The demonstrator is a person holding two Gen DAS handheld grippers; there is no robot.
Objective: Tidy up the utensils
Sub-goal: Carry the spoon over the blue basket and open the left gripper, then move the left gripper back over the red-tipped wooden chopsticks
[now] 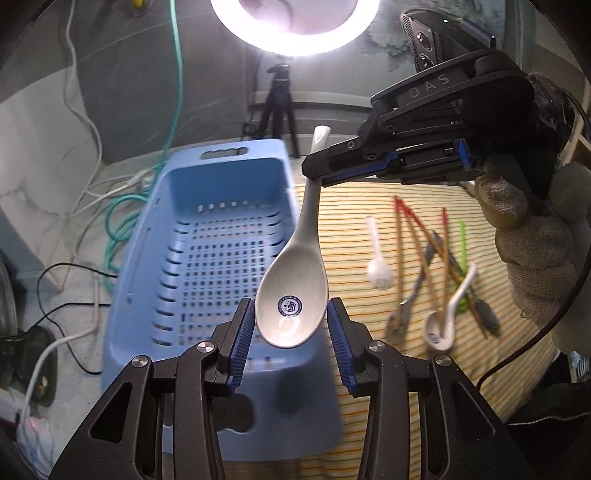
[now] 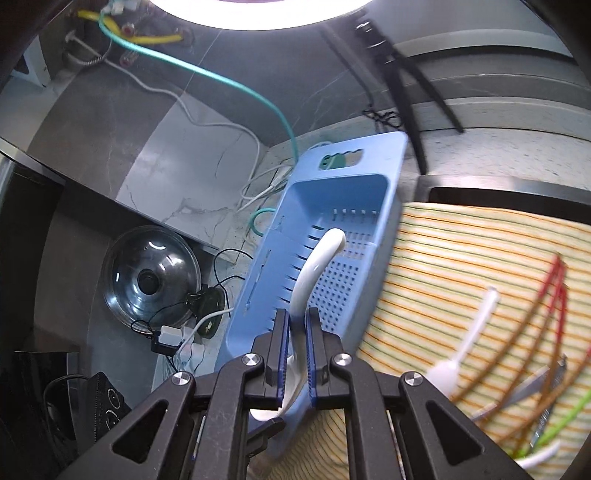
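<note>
right gripper [image 2: 297, 332] was clamped on the white spoon [image 1: 295, 291] handle, left gripper [image 1: 291, 325] jaws sat apart around its bowl, blue basket [image 1: 155, 236] at 9 o'clock

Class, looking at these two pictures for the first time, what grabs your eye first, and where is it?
A white ceramic soup spoon hangs mid-air, its handle pinched by the right gripper, bowl between the left gripper fingers. Behind lies a pale blue slotted plastic basket; above glares a ring light.

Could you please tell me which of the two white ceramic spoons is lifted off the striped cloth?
The larger ceramic spoon, whose handle the right gripper pinches, hanging over the blue basket. The smaller ceramic spoon lies on the striped cloth among other utensils.
</note>
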